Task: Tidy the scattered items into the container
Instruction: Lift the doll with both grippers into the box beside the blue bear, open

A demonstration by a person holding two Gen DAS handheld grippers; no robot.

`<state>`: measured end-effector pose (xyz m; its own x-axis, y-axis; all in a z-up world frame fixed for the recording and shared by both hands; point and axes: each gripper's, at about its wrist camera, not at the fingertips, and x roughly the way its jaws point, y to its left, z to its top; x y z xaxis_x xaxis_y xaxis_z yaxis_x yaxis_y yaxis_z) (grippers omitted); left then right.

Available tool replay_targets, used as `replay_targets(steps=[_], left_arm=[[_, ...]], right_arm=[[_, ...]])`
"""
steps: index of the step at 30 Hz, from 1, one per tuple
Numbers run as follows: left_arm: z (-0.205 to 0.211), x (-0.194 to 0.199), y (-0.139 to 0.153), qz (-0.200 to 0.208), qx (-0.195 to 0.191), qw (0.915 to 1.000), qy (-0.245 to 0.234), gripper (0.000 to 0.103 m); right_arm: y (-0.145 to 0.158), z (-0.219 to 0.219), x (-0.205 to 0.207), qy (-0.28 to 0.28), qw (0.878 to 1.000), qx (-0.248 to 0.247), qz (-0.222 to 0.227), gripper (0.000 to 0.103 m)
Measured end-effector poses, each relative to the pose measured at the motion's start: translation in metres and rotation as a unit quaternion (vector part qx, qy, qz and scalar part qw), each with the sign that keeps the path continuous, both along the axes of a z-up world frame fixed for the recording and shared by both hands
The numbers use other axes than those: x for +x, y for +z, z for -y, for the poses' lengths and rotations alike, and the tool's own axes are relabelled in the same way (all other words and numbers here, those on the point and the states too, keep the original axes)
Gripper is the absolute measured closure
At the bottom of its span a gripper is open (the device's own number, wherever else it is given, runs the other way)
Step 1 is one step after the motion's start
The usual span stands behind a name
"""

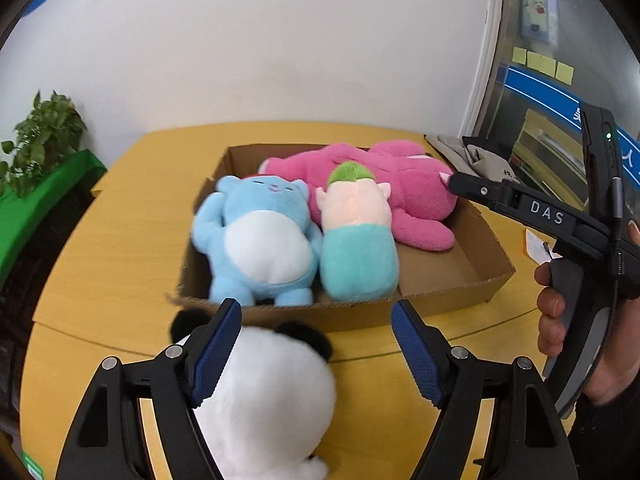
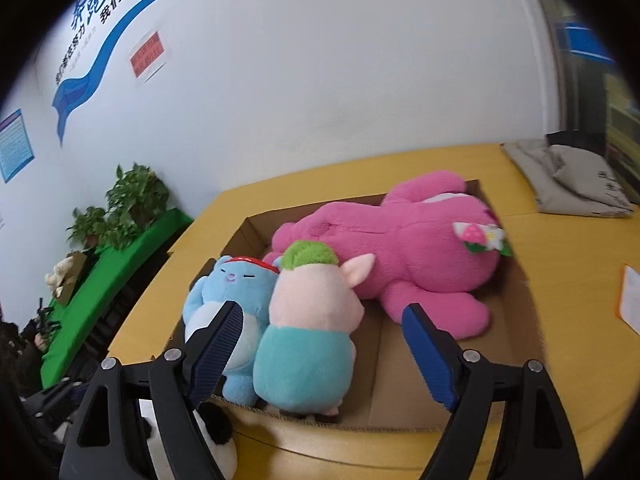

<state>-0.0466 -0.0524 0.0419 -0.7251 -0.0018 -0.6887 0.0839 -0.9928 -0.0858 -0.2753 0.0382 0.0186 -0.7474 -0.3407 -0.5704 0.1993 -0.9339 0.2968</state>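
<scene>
A cardboard box point(image 1: 456, 284) on the yellow table holds a blue plush point(image 1: 260, 240), a pink-and-teal plush with green hair point(image 1: 358, 236) and a big pink plush point(image 1: 400, 188). A white panda plush point(image 1: 268, 396) lies on the table in front of the box, between the open fingers of my left gripper point(image 1: 316, 344), against the left pad. My right gripper point(image 2: 322, 350) is open and empty above the box point(image 2: 404, 384), over the teal plush point(image 2: 308, 344); the blue plush point(image 2: 232, 300) and pink plush point(image 2: 412, 256) lie beside. The panda point(image 2: 218, 440) shows at lower left.
A grey folded cloth point(image 2: 572, 184) lies at the table's back right corner. An orange-edged paper point(image 2: 630, 300) lies at the right edge. Potted plants point(image 2: 132, 204) stand on a green-covered bench point(image 2: 104, 288) to the left. A white wall is behind.
</scene>
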Motion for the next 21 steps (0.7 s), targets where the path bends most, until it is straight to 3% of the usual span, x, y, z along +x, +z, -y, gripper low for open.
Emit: replay_targets(steps=[3,8,21], left_arm=[[0.005,0.015,0.000,-0.005,-0.006,0.9999,0.006,0.022],[0.011,0.034,-0.001,-0.011,0.010,0.9997,0.018,0.022],[-0.008,0.044,0.006,-0.026,0.005,0.9996,0.003,0.022]], right_arm=[[0.000,0.000,0.019,-0.040,0.999,0.032,-0.005,0.021],[0.001,0.005,0.045,-0.061,0.994,0.087,-0.010,0.021],[-0.012,0.015,0.097,-0.049,0.985,0.163,0.009,0.021]])
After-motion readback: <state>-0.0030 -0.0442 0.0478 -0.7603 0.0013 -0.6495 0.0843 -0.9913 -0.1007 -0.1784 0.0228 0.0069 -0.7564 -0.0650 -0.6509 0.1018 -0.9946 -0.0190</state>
